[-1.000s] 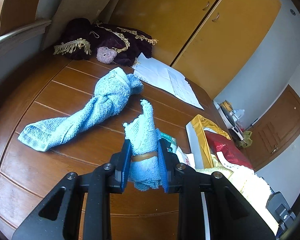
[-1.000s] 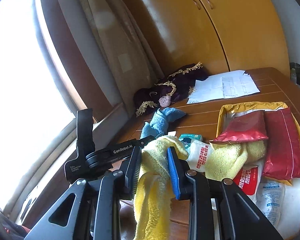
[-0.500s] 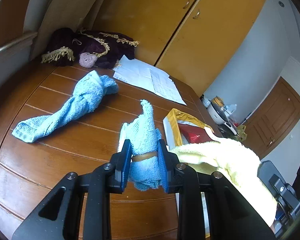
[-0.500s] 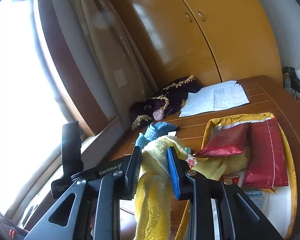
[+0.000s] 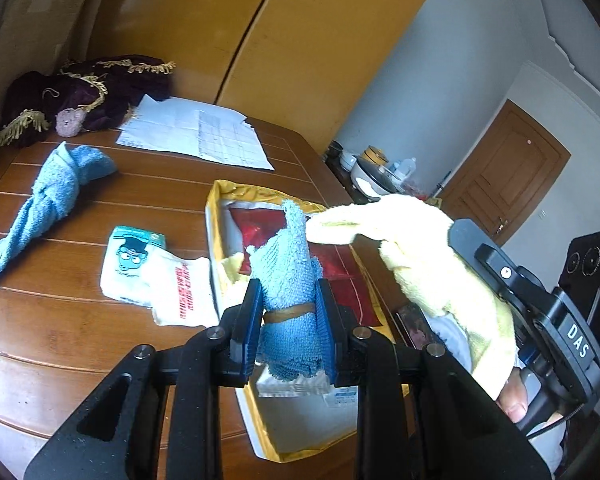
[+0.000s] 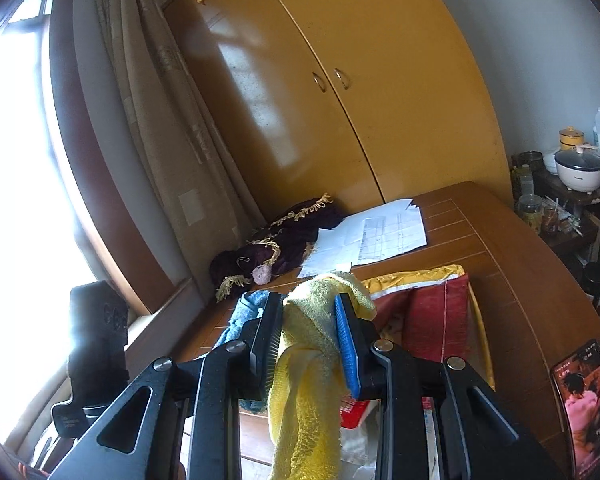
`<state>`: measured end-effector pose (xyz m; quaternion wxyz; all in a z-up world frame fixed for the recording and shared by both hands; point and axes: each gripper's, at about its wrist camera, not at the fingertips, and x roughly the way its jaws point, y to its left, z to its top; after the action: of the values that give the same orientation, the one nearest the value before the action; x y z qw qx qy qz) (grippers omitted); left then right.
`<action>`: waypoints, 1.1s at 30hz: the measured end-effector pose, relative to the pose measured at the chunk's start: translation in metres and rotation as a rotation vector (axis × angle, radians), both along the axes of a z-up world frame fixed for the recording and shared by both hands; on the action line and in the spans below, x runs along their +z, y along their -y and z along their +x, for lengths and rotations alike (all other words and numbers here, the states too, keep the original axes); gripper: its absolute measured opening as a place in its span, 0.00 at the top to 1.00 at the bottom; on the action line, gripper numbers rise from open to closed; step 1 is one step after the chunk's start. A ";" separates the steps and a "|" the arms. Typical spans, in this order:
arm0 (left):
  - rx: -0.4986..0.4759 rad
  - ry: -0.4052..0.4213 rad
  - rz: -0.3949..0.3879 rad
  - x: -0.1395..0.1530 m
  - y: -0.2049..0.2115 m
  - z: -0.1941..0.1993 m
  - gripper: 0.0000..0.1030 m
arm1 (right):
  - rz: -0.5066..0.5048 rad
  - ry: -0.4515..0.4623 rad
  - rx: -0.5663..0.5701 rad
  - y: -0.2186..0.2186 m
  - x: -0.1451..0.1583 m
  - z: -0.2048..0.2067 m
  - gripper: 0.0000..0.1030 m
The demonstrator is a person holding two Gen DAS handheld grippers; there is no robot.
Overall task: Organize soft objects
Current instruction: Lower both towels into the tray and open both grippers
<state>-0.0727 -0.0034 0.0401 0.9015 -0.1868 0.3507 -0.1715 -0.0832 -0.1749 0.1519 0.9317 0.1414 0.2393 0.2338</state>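
Left gripper (image 5: 288, 322) clamps blue towel (image 5: 290, 276); right gripper (image 6: 310, 344) seemingly pinches yellow towel (image 6: 308, 364)

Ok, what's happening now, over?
Left gripper shut on blue cloth. Right gripper shut on yellow towel. Nothing blocking either.

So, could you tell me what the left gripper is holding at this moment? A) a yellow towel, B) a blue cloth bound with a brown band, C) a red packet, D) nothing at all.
B: in the left wrist view, the left gripper is closed on a blue cloth with a brown band around it, while the yellow towel sits in the right gripper.
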 end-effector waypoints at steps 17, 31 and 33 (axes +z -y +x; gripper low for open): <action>-0.168 -0.139 0.139 -0.041 0.050 -0.002 0.78 | -0.126 -0.206 -0.087 0.013 -0.062 -0.004 0.73; -0.192 -0.126 0.086 -0.050 0.046 -0.003 0.68 | -0.132 -0.250 -0.097 0.007 -0.070 0.006 0.67; -0.200 -0.120 0.047 -0.050 0.042 -0.004 0.52 | -0.111 -0.236 -0.109 0.010 -0.066 0.005 0.52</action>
<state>-0.0764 -0.0456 -0.0096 0.8614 -0.1397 0.4249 -0.2406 -0.0785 -0.1846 0.0859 0.9148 0.1288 0.3519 0.1509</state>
